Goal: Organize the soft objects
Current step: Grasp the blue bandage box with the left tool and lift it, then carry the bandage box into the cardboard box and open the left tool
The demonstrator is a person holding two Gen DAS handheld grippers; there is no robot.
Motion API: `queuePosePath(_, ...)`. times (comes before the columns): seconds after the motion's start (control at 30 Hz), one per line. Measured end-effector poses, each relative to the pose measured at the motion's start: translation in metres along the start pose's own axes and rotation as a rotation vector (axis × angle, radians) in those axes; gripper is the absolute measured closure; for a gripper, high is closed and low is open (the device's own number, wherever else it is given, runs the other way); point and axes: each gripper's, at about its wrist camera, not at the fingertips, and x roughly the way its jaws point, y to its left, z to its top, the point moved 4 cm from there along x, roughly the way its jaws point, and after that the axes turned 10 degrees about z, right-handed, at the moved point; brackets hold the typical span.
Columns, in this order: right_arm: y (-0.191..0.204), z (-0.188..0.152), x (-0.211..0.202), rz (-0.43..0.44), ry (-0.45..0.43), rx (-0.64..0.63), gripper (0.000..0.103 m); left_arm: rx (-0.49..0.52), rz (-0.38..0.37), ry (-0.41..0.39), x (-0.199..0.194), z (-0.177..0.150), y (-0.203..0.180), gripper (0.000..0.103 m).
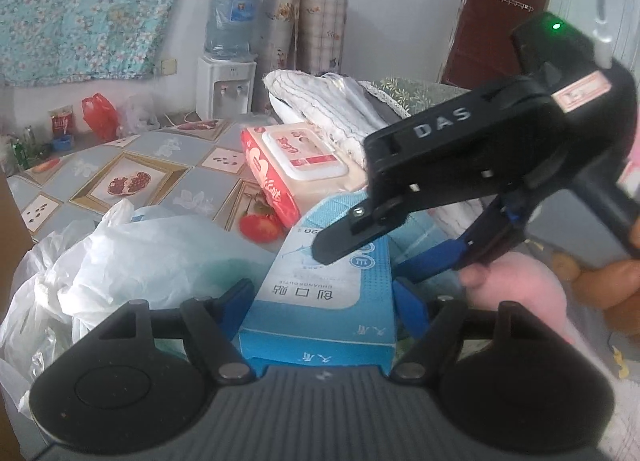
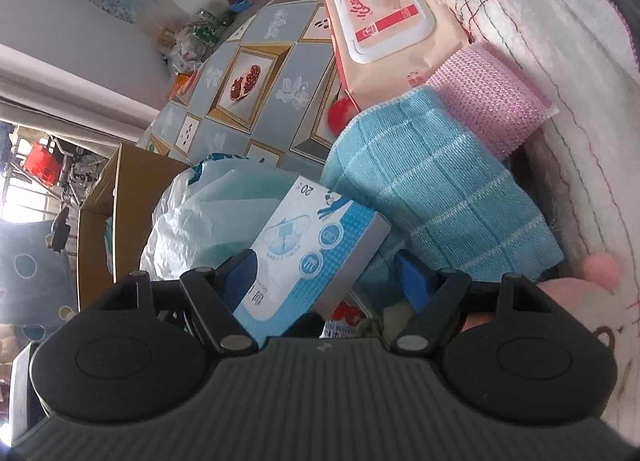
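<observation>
Light, stiff bandage box [image 1: 320, 293] sits loosely between the left gripper's [image 1: 324, 301] half-open jaws, right gripper [image 2: 324, 281] open too, so pinch its long sides, towel [image 2: 436, 197] at 2 o'clock.

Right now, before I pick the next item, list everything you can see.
box: one, blue and white, middle of the pile
wipes pack: one, red and cream, on the tablecloth
towel: one, blue, folded, beside the box
cloth: one, pink, next to the towel
plastic bag: one, white, left of the box
plush toy: one, pink, right of the box
tablecloth: one, grey, fruit pictures
left gripper: one, black, straddling the box; grip unclear
right gripper: one, black, open, box between fingers
</observation>
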Motion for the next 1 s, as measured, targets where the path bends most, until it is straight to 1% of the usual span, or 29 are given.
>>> queuePosePath(0.07,-0.001,0.001,0.003,0.007,-0.001,-0.001,0.028,0.001,-0.001,0.001,0.000,0.000,-0.001,0.027)
queuePosePath(0.13,-0.001,0.000,0.006,0.007,-0.010,-0.009,0.035,-0.001,-0.001,0.003,0.001,0.000,-0.001,0.027)
queuePosePath(0.17,-0.002,-0.001,0.008,0.008,-0.007,-0.008,0.042,0.000,0.001,0.003,0.000,0.000,-0.001,0.027)
queuePosePath(0.27,-0.002,-0.003,0.009,0.014,-0.024,-0.017,0.044,-0.011,0.002,0.009,0.001,-0.001,0.001,0.027)
queuePosePath(0.37,-0.001,-0.003,0.003,0.020,-0.055,-0.028,0.052,-0.030,-0.017,0.010,0.000,0.000,0.003,0.030)
queuePosePath(0.57,0.007,-0.004,-0.017,0.051,-0.122,-0.062,0.059,-0.045,-0.028,-0.024,-0.012,0.006,0.002,0.031)
queuePosePath(0.73,0.025,-0.010,-0.041,0.095,-0.181,-0.109,0.064,-0.069,-0.034,-0.073,-0.035,0.014,0.003,0.031)
queuePosePath(0.83,0.044,-0.014,-0.058,0.137,-0.219,-0.155,0.066,-0.088,-0.028,-0.124,-0.057,0.022,0.006,0.031)
queuePosePath(0.93,0.068,-0.020,-0.072,0.181,-0.245,-0.215,0.068,-0.109,-0.007,-0.179,-0.083,0.029,0.012,0.031)
queuePosePath(1.0,0.089,-0.023,-0.077,0.218,-0.253,-0.258,0.068,-0.120,0.020,-0.216,-0.102,0.033,0.019,0.031)
